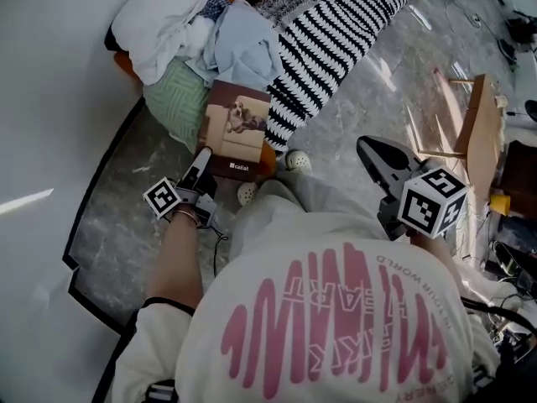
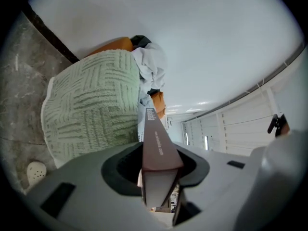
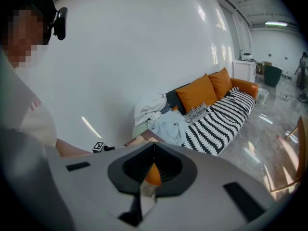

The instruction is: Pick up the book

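The book has a brown cover with a dog picture and rests against a green cushion at the end of a sofa. My left gripper is shut on its near left corner. In the left gripper view the book's brown edge runs straight out from between the jaws of the left gripper, beside the green cushion. My right gripper hangs apart to the right over the marble floor, shut with nothing in it. Its tips meet in the right gripper view, where the right gripper points toward the sofa.
A black-and-white striped blanket, white clothes and a light blue garment are heaped on the sofa. Two white perforated objects lie on the floor by the book. A wooden stool stands at right. A white wall is at left.
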Demonstrator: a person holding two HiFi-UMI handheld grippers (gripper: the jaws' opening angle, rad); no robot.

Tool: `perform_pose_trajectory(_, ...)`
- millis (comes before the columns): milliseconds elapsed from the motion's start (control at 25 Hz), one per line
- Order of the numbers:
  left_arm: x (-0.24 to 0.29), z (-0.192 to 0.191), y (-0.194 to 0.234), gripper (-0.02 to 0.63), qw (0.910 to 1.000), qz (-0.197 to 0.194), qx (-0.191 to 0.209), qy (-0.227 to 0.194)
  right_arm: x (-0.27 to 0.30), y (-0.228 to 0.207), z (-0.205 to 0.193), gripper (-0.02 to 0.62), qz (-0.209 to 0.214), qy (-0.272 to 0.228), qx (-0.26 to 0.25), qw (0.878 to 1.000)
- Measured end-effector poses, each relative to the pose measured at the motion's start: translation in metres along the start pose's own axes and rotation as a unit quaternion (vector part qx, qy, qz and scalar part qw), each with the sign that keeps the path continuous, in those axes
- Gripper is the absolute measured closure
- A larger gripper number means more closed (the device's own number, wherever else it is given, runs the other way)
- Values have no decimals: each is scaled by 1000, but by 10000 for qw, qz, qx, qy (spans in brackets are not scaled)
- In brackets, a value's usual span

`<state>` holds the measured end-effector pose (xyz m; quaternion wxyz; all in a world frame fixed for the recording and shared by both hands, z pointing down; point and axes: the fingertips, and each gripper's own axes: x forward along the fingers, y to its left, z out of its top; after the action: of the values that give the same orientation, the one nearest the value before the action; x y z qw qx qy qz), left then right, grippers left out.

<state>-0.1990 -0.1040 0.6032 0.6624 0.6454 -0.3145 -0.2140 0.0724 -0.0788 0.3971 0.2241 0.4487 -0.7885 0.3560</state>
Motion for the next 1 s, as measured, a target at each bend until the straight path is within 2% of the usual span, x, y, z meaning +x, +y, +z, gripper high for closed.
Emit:
perform_pose_trajectory(200, -4, 1, -32, 451, 9979, -564, -85, -319, 0, 10, -1, 584, 176, -46, -123, 9998)
perform_pose_trajectory(480, -20, 1, -115, 451, 9868, -1403, 176, -796, 0, 19, 12, 584, 516, -235, -263, 9980)
perform_pose_trajectory(680, -39, 4, -185, 453, 9672, -2047, 437, -1437, 4, 26, 29, 584, 813, -500, -404, 9946)
perform_pose_trajectory(800, -50, 6, -223, 453, 9580, -2254, 574, -1679, 3, 33, 44, 584, 978, -679, -415, 9920)
perform_pose_trajectory(880, -58, 13, -251, 453, 9513, -2332, 782, -1857, 5, 40, 65, 584, 1166, -918, -422, 9880)
perform_pose_trajectory(1000, -71, 22, -297, 453, 9348, -2602, 1123, -2140, 4, 52, 100, 584, 1427, -1365, -534, 9789)
